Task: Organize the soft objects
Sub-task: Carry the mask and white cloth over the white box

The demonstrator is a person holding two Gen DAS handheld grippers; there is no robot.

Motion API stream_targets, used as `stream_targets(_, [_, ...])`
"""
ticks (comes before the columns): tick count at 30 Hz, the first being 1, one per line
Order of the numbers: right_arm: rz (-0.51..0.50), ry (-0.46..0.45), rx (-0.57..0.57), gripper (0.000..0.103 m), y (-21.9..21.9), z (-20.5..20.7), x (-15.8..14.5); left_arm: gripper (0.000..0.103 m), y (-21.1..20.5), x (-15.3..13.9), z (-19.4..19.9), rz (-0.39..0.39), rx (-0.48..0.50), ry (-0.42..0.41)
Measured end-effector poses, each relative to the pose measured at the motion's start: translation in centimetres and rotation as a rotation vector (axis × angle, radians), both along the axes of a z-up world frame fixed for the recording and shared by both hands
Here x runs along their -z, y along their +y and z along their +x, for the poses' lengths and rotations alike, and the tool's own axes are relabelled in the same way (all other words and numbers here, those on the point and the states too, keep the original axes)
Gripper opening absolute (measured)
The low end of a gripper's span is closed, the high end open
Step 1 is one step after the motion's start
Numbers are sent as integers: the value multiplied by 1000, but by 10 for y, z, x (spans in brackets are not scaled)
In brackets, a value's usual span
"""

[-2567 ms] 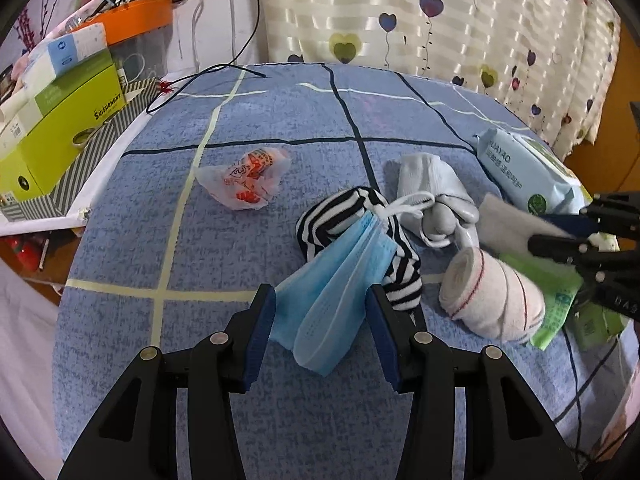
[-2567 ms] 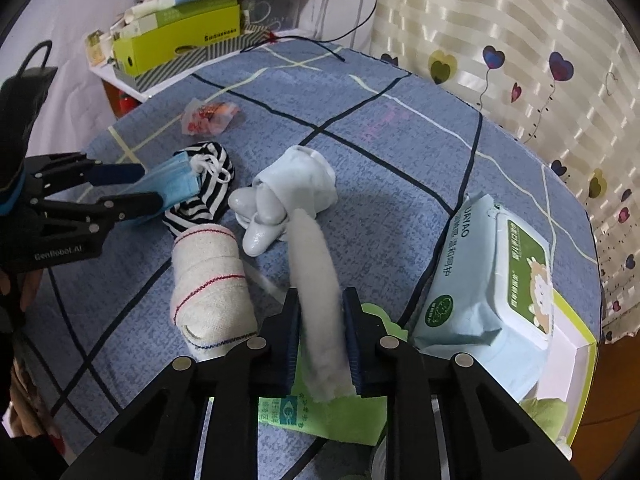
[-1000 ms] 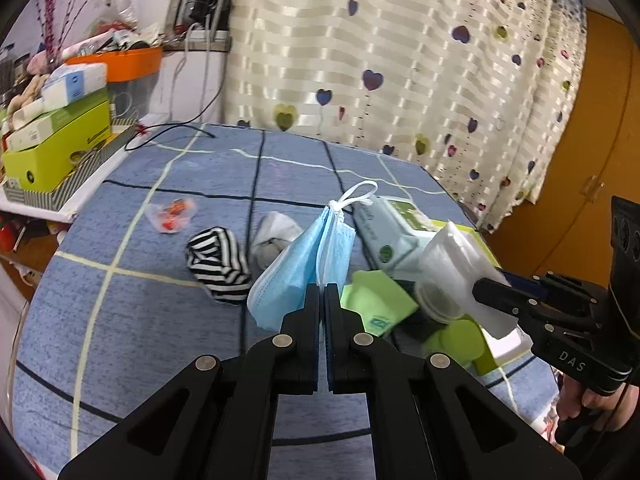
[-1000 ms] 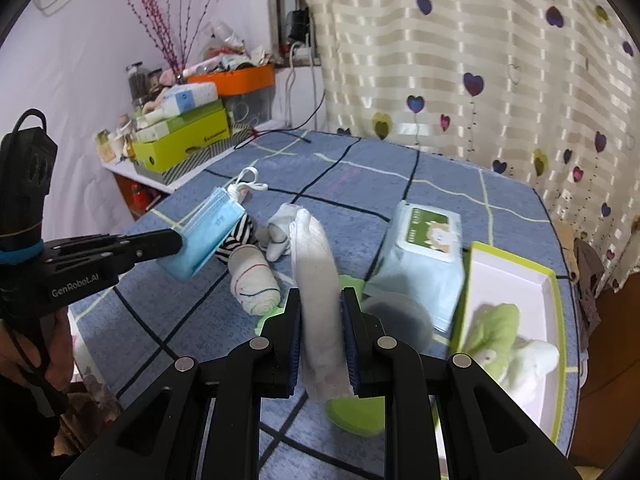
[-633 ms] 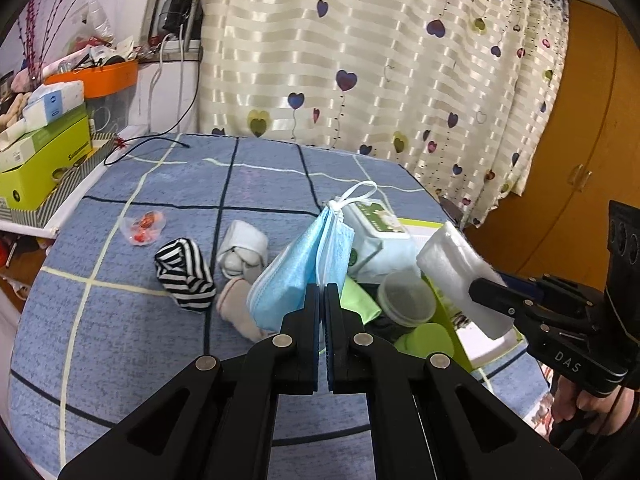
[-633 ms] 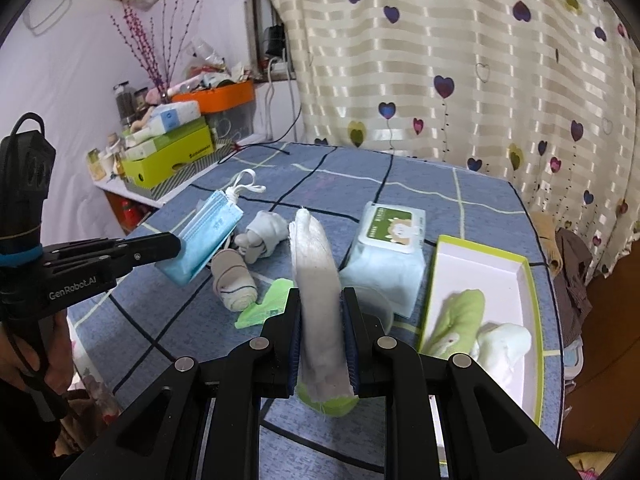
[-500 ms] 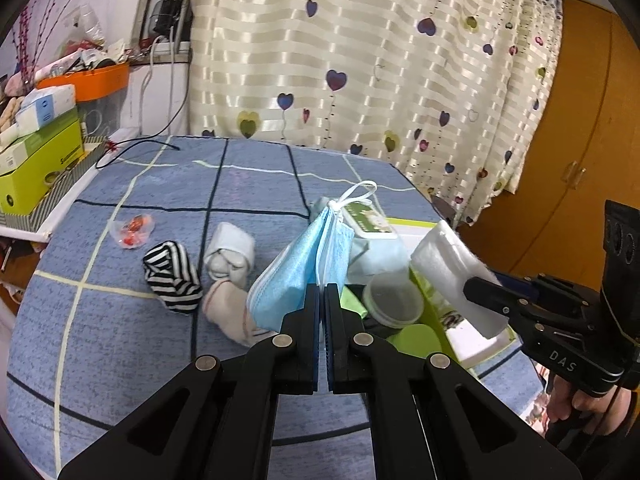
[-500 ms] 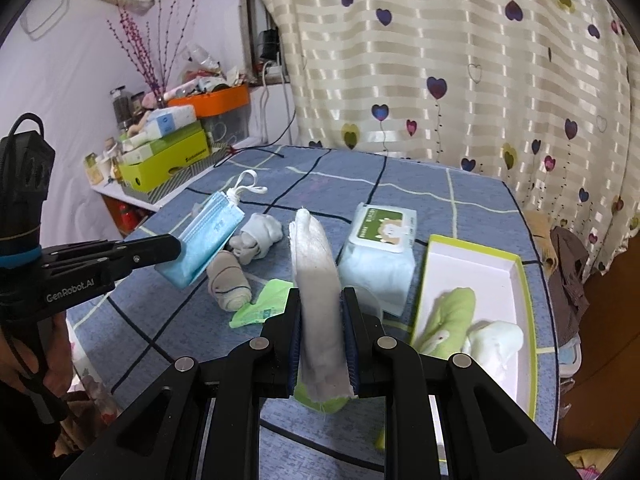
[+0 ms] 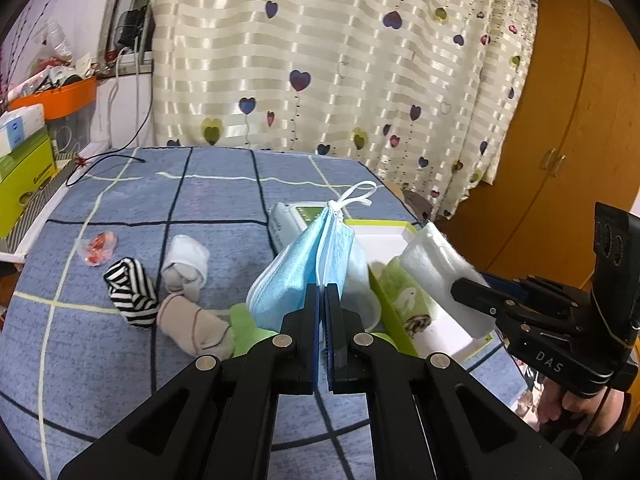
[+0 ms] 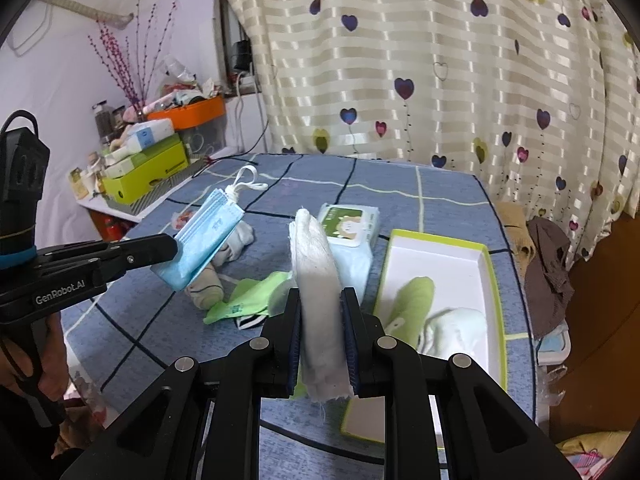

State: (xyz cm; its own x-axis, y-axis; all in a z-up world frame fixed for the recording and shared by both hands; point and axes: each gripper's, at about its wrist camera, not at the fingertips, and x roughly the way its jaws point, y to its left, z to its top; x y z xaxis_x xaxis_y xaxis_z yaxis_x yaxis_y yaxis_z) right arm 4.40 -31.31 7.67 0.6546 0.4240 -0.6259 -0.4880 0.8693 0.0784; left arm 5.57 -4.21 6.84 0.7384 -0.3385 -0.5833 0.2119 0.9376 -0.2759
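Observation:
My left gripper (image 9: pixel 322 294) is shut on a folded blue face mask (image 9: pixel 302 264) and holds it up above the blue checked table; it also shows in the right wrist view (image 10: pixel 208 236). My right gripper (image 10: pixel 320 304) is shut on a white cloth pad (image 10: pixel 318 264), held above the table; the pad also shows in the left wrist view (image 9: pixel 440 272). A green-rimmed white tray (image 10: pixel 444 256) lies at the right with a green rolled cloth (image 10: pixel 412 304) and a white one (image 10: pixel 452 332) inside.
On the table lie a striped sock (image 9: pixel 130 292), a grey sock roll (image 9: pixel 186 268), a beige roll (image 9: pixel 192 330), a wet-wipes pack (image 10: pixel 350 228), green packets (image 10: pixel 244 300) and a candy wrapper (image 9: pixel 98 244). Boxes (image 9: pixel 24 160) stand far left.
Both grippers have risen and swung right with their loads. The left closed on the mask and lifted it off the table. The tray has come into view.

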Motion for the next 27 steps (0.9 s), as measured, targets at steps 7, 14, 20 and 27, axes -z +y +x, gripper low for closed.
stream_targets(7, [7,-5,46,18,-23,0,0,2,-23,-6,4,3,47,-6])
stream_targets(14, [17,-5,117,18,-54,3,1,2,-49,-10,9,11,94,-7])
stream_targets(20, [27,1,187,18,-84,8,4,2,-67,-11,15,11,126,-8])
stream_targets(27, [25,32,234,18,-104,17,18,2,-86,-9,21,14,160,1])
